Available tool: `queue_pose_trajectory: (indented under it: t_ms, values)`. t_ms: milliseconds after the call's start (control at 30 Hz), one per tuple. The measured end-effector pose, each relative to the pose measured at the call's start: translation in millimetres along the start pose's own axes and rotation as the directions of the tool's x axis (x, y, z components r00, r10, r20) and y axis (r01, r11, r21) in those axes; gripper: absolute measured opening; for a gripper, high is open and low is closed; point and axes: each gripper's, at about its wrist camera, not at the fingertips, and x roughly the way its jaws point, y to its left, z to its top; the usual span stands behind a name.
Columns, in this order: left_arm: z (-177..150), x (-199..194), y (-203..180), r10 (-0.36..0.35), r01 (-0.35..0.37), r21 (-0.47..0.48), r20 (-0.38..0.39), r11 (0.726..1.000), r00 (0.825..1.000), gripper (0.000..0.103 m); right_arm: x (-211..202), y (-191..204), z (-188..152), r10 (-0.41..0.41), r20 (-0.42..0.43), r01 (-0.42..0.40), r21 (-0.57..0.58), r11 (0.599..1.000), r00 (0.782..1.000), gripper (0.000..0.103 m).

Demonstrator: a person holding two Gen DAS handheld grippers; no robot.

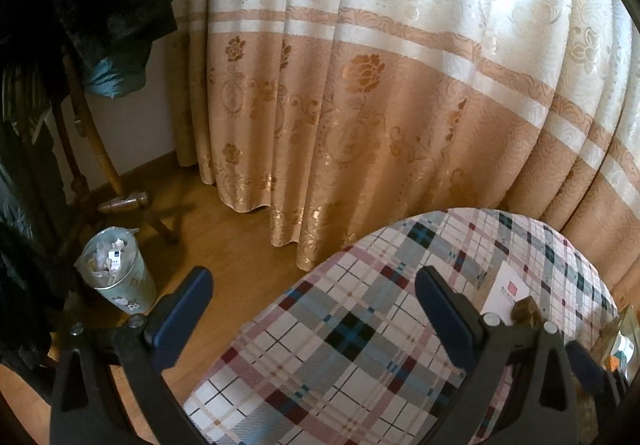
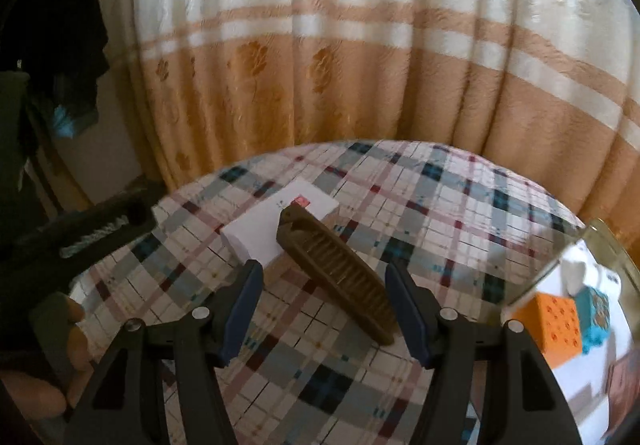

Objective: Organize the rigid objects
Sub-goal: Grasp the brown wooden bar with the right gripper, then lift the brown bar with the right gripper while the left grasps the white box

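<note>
Between right claw (image 2: 324, 309) jaws: brown comb (image 2: 340, 275), untouched, jaws apart.
Beyond comb: white box (image 2: 276, 229) on plaid cloth (image 2: 440, 205).
Left claw (image 1: 312, 305): open, empty.

Backlit curtain (image 1: 360, 85), fisheye edges, right blurred

Floral curtain (image 1: 360, 85), waste bin (image 1: 116, 269), wooden coat stand (image 1: 120, 201).

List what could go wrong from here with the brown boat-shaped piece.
1. The brown boat-shaped piece lies tilted, its far end propped on the white box; a nudge could tip it off.
2. The right tongs stand open around its near end, not gripping; closing on that end alone may let it pivot.
</note>
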Motion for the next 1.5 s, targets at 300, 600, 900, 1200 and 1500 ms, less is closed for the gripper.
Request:
queue_pose_trajectory:
  t_ms: [300,600,900,1200,1500]
  values:
    - [1,1,0,-0.001,0.001,0.006,-0.005,1.000,1.000,0.102,23,-9,6,0.015,-0.071,-0.014,0.006,1.000,0.997,0.055]
    - [1,1,0,-0.001,0.001,0.005,-0.004,1.000,1.000,0.102,14,-17,-1,0.105,-0.081,-0.099,0.076,0.992,0.991,0.029]
    - [0,1,1,-0.006,0.006,0.012,-0.002,1.000,1.000,0.102,-24,-25,-29,0.231,0.007,-0.224,0.267,0.937,0.973,0.027]
    - [0,-2,-6,-0.012,0.012,0.043,0.008,0.999,1.000,0.102,-47,-41,-52,0.231,0.068,-0.240,0.383,0.892,0.970,0.027]
    - [0,-2,-7,-0.003,0.003,0.045,0.006,0.999,1.000,0.102,-51,-41,-72,0.235,-0.021,-0.210,0.379,0.901,0.972,0.028]
